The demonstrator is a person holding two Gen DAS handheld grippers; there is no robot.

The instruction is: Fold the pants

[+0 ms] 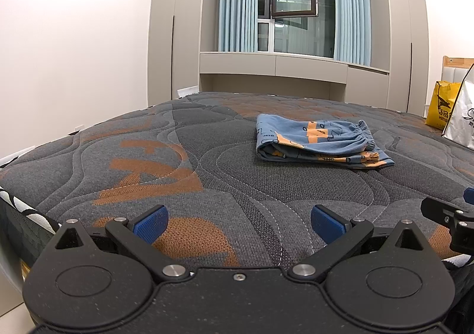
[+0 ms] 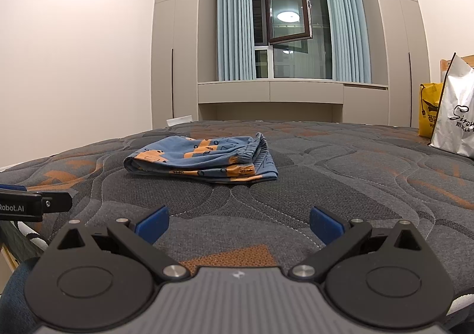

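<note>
1. Left wrist view shows the pants [image 1: 320, 141] lying folded into a compact bundle on the mattress [image 1: 148, 162], at about one o'clock from the left gripper [image 1: 238, 224].
2. Left gripper's fingers [image 1: 151, 223] are spread wide, holding nothing.
3. Right gripper [image 2: 238, 223] is equally wide apart and empty; the pants sit at eleven o'clock from it, well apart.
4. Folding looks finished or nearly so, with both grippers clear at the near edge.
5. Any next move would likely be only a tidy of the loose hem at the bundle's right.
</note>
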